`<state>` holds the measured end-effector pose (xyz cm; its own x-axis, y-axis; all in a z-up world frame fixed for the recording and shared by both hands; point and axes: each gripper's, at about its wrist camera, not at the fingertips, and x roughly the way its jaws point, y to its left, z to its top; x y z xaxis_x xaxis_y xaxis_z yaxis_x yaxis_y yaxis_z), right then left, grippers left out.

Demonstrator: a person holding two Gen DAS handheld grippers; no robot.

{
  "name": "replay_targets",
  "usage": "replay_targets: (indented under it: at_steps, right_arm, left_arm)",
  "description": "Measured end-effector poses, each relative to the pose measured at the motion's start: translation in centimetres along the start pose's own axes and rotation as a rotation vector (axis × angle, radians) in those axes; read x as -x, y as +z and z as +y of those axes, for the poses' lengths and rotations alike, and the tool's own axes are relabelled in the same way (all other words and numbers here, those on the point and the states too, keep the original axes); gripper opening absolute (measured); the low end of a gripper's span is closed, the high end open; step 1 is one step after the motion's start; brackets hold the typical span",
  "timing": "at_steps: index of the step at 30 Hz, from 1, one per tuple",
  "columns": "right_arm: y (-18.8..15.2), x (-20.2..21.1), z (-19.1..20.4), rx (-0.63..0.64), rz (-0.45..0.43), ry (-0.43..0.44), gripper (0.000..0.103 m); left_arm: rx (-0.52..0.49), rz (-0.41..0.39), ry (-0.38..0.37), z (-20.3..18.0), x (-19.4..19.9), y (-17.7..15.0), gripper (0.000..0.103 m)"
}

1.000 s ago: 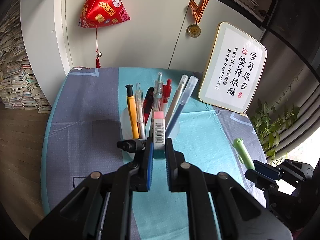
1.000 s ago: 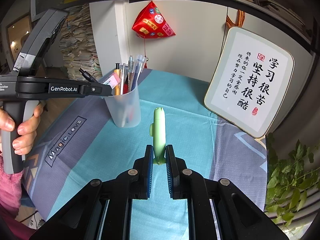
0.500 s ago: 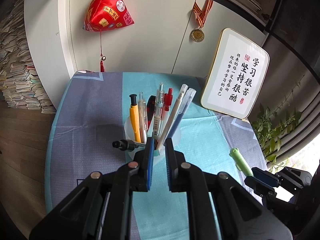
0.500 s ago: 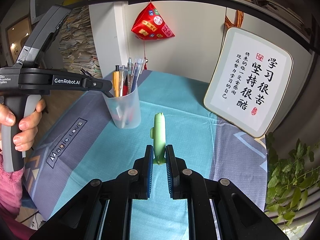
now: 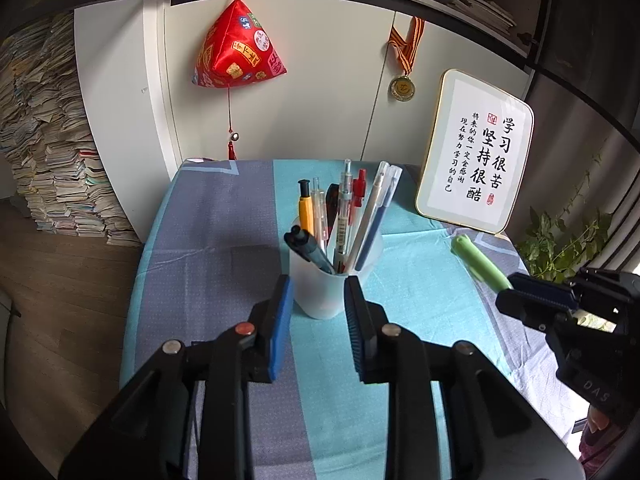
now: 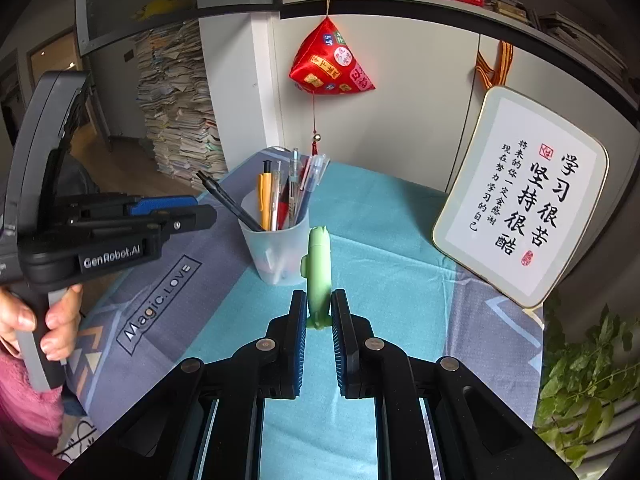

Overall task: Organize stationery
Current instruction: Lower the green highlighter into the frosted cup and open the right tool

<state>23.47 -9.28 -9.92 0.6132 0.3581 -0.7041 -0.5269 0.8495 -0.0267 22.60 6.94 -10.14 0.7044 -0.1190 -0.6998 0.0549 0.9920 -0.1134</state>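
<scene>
A translucent plastic cup (image 5: pixel 320 288) full of several pens stands on the cloth-covered table; it also shows in the right wrist view (image 6: pixel 276 252). My left gripper (image 5: pixel 318 292) is open and empty, just in front of and above the cup. My right gripper (image 6: pixel 319 308) is shut on a green pen-shaped item (image 6: pixel 318 268), held above the table right of the cup. The green item also shows in the left wrist view (image 5: pixel 480 264).
A framed calligraphy sign (image 5: pixel 476 172) leans at the table's back right. A red pouch (image 5: pixel 240 52) hangs on the wall. A potted plant (image 6: pixel 592 372) stands right of the table. Stacks of paper (image 5: pixel 52 160) stand at the left.
My left gripper dropped the barcoded eraser into the cup, opened and drew back and up. My right gripper kept hold of the green item and moved closer to the cup.
</scene>
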Motion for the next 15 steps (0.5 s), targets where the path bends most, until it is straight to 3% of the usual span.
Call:
replay_targets:
  at_steps: [8,15]
  right_arm:
    - [2.3,-1.1,2.0,0.058,0.033,0.005,0.013]
    - [4.5,-4.1,2.6,0.055,0.115,0.027,0.013]
  left_arm:
    - [0.018,-0.048,0.039,1.3,1.3,-1.3,0.035]
    - [0.042,-0.045,0.064,3.2,1.6,-3.3,0.036]
